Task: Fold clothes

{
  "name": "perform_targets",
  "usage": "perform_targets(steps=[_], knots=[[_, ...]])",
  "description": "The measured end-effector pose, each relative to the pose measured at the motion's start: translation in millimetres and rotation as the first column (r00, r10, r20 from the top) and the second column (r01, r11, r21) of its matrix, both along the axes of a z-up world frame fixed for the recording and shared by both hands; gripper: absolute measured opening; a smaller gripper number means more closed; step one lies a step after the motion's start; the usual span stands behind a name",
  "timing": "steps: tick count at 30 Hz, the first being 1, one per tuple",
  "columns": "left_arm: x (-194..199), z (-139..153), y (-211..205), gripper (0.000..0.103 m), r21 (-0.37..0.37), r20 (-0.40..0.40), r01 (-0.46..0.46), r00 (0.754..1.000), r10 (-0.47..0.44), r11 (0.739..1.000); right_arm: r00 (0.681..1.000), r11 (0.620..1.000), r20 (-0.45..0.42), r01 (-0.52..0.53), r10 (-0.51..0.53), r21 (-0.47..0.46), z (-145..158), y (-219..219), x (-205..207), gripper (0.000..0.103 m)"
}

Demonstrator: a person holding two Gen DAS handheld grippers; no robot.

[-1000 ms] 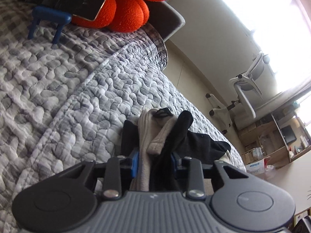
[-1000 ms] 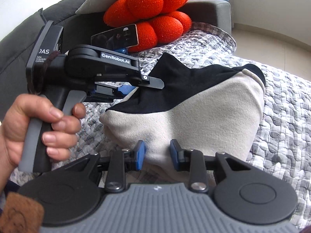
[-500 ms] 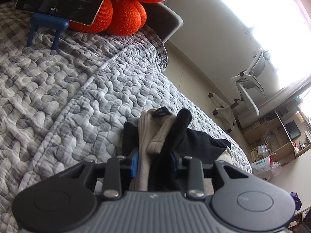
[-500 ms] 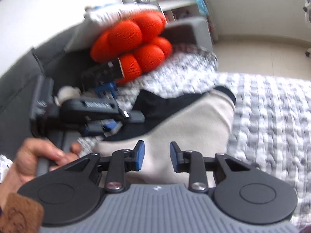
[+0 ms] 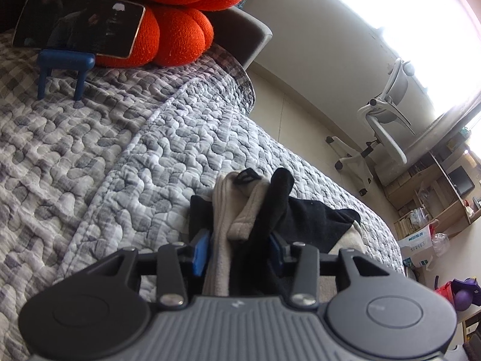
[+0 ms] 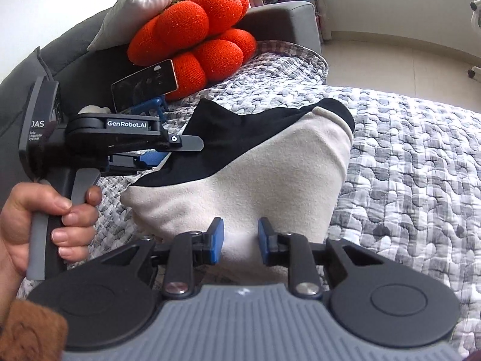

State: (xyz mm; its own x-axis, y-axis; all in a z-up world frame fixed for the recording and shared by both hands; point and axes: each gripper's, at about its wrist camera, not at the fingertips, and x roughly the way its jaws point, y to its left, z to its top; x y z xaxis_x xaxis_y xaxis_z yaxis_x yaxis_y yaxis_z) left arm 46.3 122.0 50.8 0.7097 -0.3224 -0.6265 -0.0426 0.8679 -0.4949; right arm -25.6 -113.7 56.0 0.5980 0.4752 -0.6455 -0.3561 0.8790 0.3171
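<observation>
A cream and black garment [image 5: 228, 210] lies bunched on the grey quilted cover [image 5: 90, 165]. In the left wrist view my left gripper [image 5: 239, 249] has a thick fold of it between its blue pads, which still touch the cloth as the jaws are opening. The right wrist view shows the garment [image 6: 270, 174] raised like a tent. There the left gripper [image 6: 168, 153], held by a hand [image 6: 45, 219], grips the black corner. My right gripper [image 6: 240, 237] is at the near cream edge, jaws closing with cloth pinched between the pads.
A phone [image 5: 78, 24] leans on a blue stand [image 5: 64, 63] against an orange cushion [image 5: 177, 36] at the head of the cover. Beyond the cover's edge are bare floor, a white office chair [image 5: 384, 126] and shelves. The grey sofa back [image 6: 276, 27] rises behind.
The left pads have spread a little around the fold. The right pads have drawn closer together on the cream edge, and the right view swung aside and back.
</observation>
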Motion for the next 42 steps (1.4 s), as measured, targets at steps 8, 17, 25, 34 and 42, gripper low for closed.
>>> perform_targets(steps=[8,17,25,34,42], knots=[[-49,28,-1,0.047,0.044,0.118,0.066,0.99,-0.071,0.997,1.0,0.999,-0.006,0.029,-0.029,0.042,3,-7,1,0.026],[-67,25,-28,0.046,0.225,0.096,0.188,0.972,-0.213,0.956,0.999,0.997,-0.022,0.04,-0.039,0.064,4,-12,-3,0.027],[-63,18,-25,0.017,0.259,0.057,0.176,0.979,-0.197,0.95,0.999,0.998,-0.027,-0.023,0.025,0.066,3,-9,-5,0.028],[-58,17,-11,0.013,0.136,0.044,0.133,0.989,-0.14,0.982,1.0,1.0,-0.016,-0.006,0.006,0.003,-2,-5,0,0.023],[-53,14,-4,0.013,0.065,0.025,0.116,0.993,-0.118,0.991,0.994,0.995,0.027,-0.104,0.104,0.0,4,9,-10,0.028]])
